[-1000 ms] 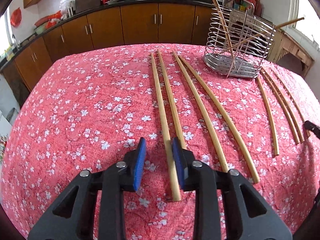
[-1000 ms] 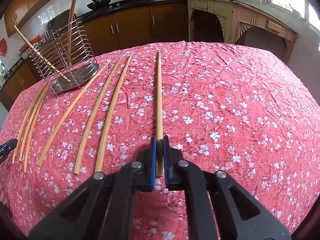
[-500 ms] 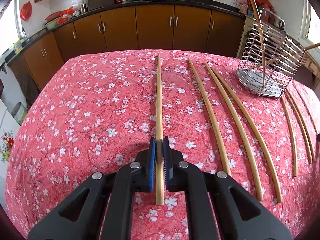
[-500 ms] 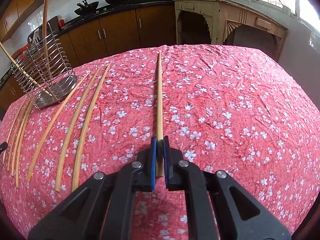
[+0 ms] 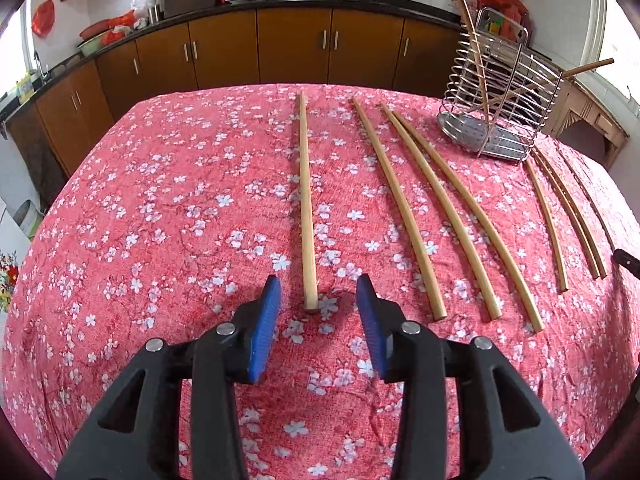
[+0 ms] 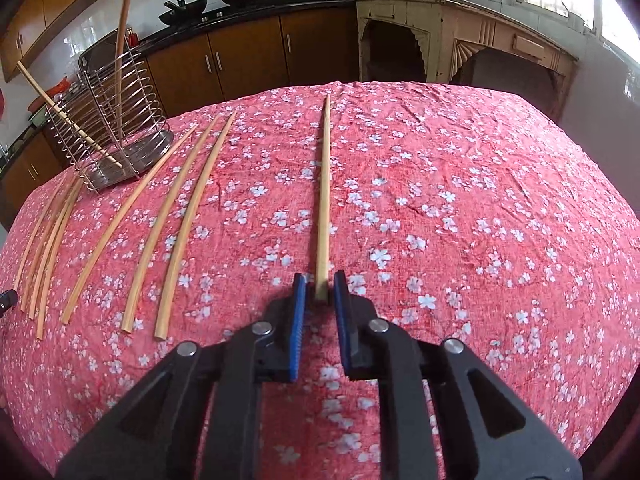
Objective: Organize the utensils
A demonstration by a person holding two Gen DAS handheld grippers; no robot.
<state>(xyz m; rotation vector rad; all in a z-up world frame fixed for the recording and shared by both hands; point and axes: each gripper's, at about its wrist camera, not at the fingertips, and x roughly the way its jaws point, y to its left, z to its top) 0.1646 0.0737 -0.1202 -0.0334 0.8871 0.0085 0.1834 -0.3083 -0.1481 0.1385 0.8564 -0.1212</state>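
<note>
The wire rack (image 5: pixel 498 118) stands on the far right of the bench (image 5: pixel 160 208), two chopsticks (image 5: pixel 474 46) leaning inside; left tongs (image 5: pixel 318 294) opening, empty, a chopstick (image 5: pixel 306 208) just beyond; right tongs (image 6: pixel 320 286) opening around another chopstick's (image 6: pixel 324 192) near end.

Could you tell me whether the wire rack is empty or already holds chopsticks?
Not empty: two chopsticks lean inside the wire rack; the rest lie on the cloth.
</note>
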